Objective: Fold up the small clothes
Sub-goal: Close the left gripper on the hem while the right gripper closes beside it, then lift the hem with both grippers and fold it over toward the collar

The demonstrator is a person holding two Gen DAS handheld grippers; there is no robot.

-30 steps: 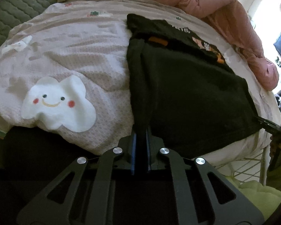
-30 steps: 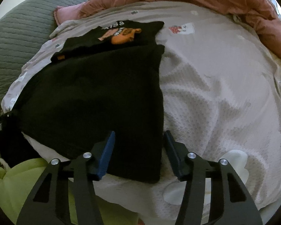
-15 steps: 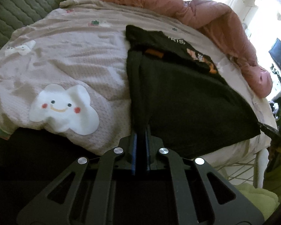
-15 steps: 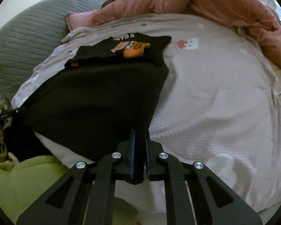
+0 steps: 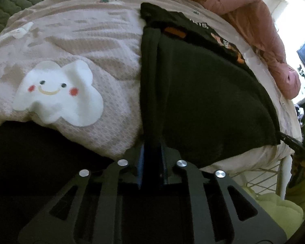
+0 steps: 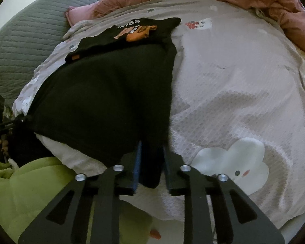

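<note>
On the waffle-textured bedspread, each hand-held gripper pinches the black knit garment's corner

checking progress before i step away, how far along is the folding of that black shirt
Done: the black shirt looks folded once, its near part doubled over the printed half. In hand: the left gripper and right gripper each pinch a near corner. Left: finishing the folds; nothing yet lies in a compact bundle on the bedspread.

Our left gripper: jaws pinched on a near corner of the black shirt. Our right gripper: jaws likewise clamped on the shirt's other near corner.
</note>
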